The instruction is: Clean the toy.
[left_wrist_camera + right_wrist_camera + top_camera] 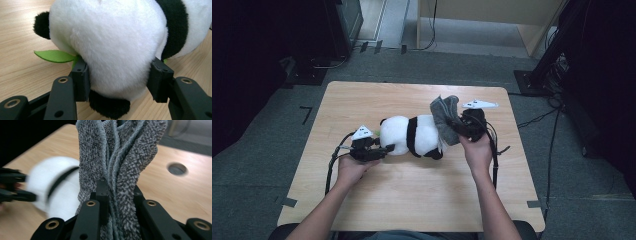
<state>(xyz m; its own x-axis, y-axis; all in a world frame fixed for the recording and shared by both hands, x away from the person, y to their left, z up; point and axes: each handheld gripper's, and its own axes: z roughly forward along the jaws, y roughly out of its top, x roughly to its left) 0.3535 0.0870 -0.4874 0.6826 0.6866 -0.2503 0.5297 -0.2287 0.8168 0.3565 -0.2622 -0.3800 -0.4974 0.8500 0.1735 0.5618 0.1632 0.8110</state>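
A black-and-white plush panda (412, 135) lies on its side in the middle of the wooden table (412, 195). My left gripper (384, 149) is at the panda's left end. In the left gripper view the two jaws press into the white fur of the panda (112, 42) from both sides, so the left gripper (121, 77) is shut on it. A green felt leaf (53, 55) sticks out beside the left jaw. My right gripper (457, 125) is at the panda's right end, shut on a bunched grey terry cloth (444, 117). The cloth (120, 157) rises from between the jaws of the right gripper (120, 197).
A round cable hole (177, 168) is cut into the tabletop beyond the cloth. Dark equipment (337, 30) stands on the floor past the table's far left corner. Cables (542, 117) run over the grey carpet to the right.
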